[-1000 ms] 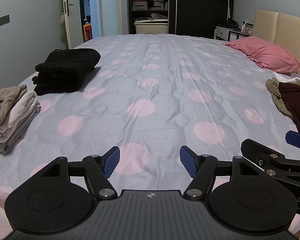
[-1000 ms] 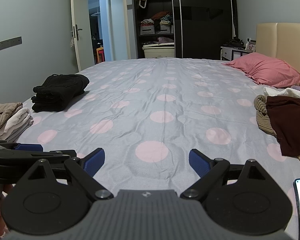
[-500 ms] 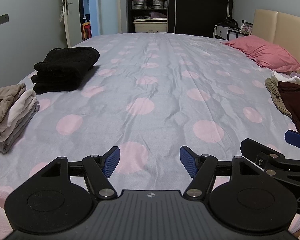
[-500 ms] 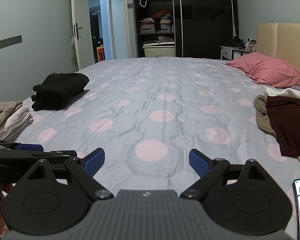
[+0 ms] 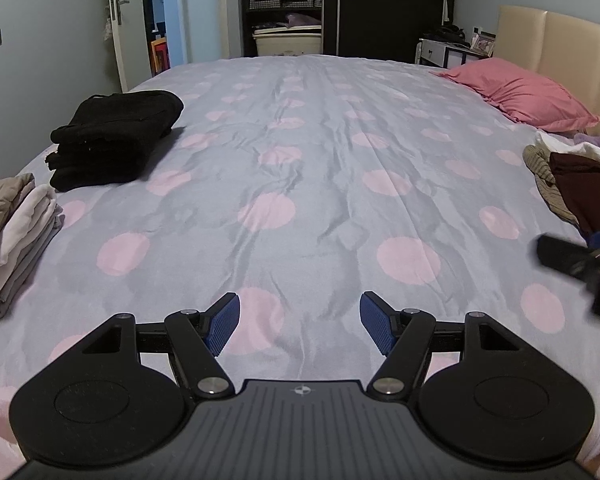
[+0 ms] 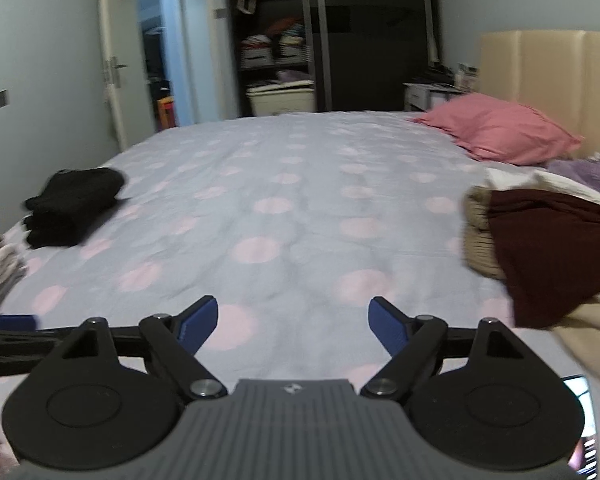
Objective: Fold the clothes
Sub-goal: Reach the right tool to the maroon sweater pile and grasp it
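Bedding: a wrinkled grey bedspread (image 5: 320, 152) with soft pink dots is filling both views. A pink pillow (image 5: 520, 96) is lying at the upper right. Black folded clothes (image 5: 116, 140) are sitting at the left, with a beige and white folded stack (image 5: 16, 236) resting near them at the left edge. A loose heap of unfolded clothes (image 6: 548, 248), dark maroon over ribbed tan knit, is lying at the right, well apart from both tools. The left gripper (image 5: 300, 324) is standing wide with nothing between its ribbed blue pads. The right gripper (image 6: 294, 326) is closing, still wide, nothing between its pads.
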`<state>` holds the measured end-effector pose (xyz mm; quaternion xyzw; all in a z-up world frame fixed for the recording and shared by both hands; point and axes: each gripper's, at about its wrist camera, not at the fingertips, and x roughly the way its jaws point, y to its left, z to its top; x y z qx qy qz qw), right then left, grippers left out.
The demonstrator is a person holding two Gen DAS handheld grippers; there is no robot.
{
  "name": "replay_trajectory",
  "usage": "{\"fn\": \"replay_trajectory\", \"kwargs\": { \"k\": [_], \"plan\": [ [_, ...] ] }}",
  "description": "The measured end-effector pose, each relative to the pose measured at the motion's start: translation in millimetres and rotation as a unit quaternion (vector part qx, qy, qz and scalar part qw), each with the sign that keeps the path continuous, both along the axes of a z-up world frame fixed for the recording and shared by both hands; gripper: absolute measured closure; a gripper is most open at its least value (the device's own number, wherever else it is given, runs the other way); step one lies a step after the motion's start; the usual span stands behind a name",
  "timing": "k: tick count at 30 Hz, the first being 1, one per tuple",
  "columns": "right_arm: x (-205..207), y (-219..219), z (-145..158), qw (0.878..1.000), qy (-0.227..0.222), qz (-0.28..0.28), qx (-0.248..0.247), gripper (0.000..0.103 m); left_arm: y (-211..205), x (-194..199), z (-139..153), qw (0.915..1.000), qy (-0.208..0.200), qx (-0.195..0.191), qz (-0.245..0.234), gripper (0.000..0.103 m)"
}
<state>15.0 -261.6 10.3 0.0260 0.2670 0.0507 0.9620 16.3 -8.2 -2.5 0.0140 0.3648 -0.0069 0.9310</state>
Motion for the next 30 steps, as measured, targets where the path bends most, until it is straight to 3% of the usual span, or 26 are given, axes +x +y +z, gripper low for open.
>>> {"fn": "replay_trajectory", "kwargs": {
  "k": [5, 10, 20, 24, 25, 29, 30],
  "plan": [
    [25, -69, 9, 0.997, 0.004, -0.067, -0.042, 0.031, 2, 15, 1, 0.9999, 0.000, 0.010, 0.005, 0.038],
    [47, -158, 13, 0.987, 0.008, -0.144, -0.071, 0.033, 3, 30, -4, 0.9997, 0.004, 0.022, 0.009, 0.038],
    [78, -337, -2, 0.941, 0.036, -0.308, -0.136, 0.031, 11, 58, -19, 0.9985, 0.029, 0.031, 0.034, 0.038],
    [83, -397, -15, 0.929, 0.054, -0.354, -0.095, 0.031, 7, 65, -27, 0.9975, 0.039, 0.052, 0.028, 0.038],
    [87, -408, -18, 0.929, 0.060, -0.355, -0.082, 0.033, 6, 66, -30, 0.9971, 0.042, 0.057, 0.029, 0.038],
    [94, -418, -30, 0.934, 0.078, -0.344, -0.049, 0.077, 6, 72, -36, 0.9960, 0.052, 0.065, 0.033, 0.038],
    [95, -416, -31, 0.935, 0.079, -0.342, -0.046, 0.079, 6, 73, -36, 0.9958, 0.053, 0.066, 0.034, 0.038]
  ]
}}
